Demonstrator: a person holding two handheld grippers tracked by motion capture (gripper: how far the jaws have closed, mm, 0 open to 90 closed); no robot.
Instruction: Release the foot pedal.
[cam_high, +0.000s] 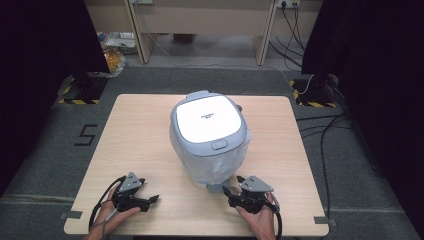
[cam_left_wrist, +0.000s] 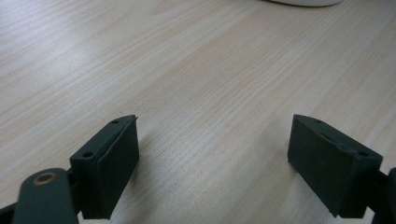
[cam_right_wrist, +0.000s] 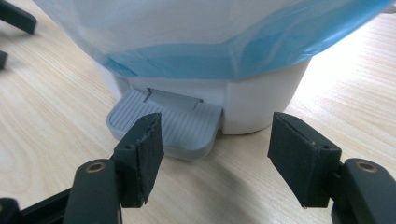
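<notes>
Wide wooden table (cam_high: 150, 150) under it all, and at its middle stands the pedal bin (cam_high: 209, 140), white lid shut on top, a pale blue bag liner (cam_right_wrist: 224, 51) hanging down around its body. At the bin's base on the person's side the grey ribbed foot pedal (cam_right_wrist: 164, 122) sticks out flat on the wood. The right gripper (cam_high: 231, 190) sits just in front of that pedal, fingers (cam_right_wrist: 140, 154) released and apart, clasping nothing. The left gripper (cam_high: 153, 199) rests well off to the left near the table edge, fingers (cam_left_wrist: 114, 163) spread wide over bare wood.
</notes>
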